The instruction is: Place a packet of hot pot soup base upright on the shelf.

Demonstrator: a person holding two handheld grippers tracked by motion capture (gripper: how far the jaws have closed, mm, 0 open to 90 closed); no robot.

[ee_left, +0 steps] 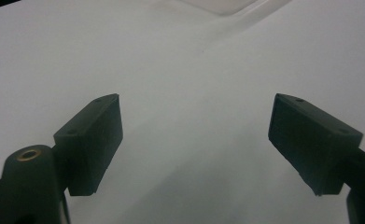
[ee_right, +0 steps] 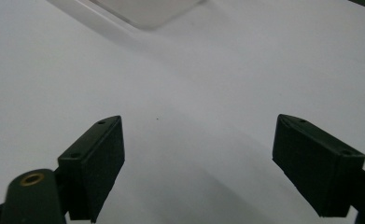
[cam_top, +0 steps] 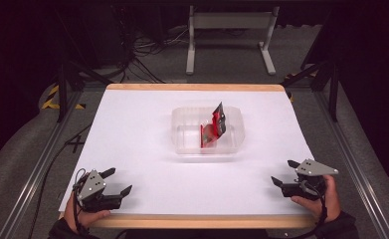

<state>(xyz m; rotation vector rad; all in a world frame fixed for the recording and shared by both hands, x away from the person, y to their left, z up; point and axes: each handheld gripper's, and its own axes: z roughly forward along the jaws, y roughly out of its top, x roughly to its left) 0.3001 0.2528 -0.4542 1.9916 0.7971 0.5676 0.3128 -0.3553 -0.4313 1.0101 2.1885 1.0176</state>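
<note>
Looking down from above, we see a white surface (cam_top: 132, 144) with a clear plastic tray (cam_top: 182, 130) sitting near its middle, and a red and black packet (cam_top: 216, 127) standing tilted inside it, leaning toward the tray's right side. We have the left hand-held gripper (cam_top: 120, 181) at the near left corner, jaws spread wide with nothing between them, held in the person's left hand (cam_top: 85, 216). Over at the near right corner, the right hand-held gripper (cam_top: 285, 173) is also spread open and empty, gripped by the right hand (cam_top: 324, 199). Both sit well apart from the tray
</note>
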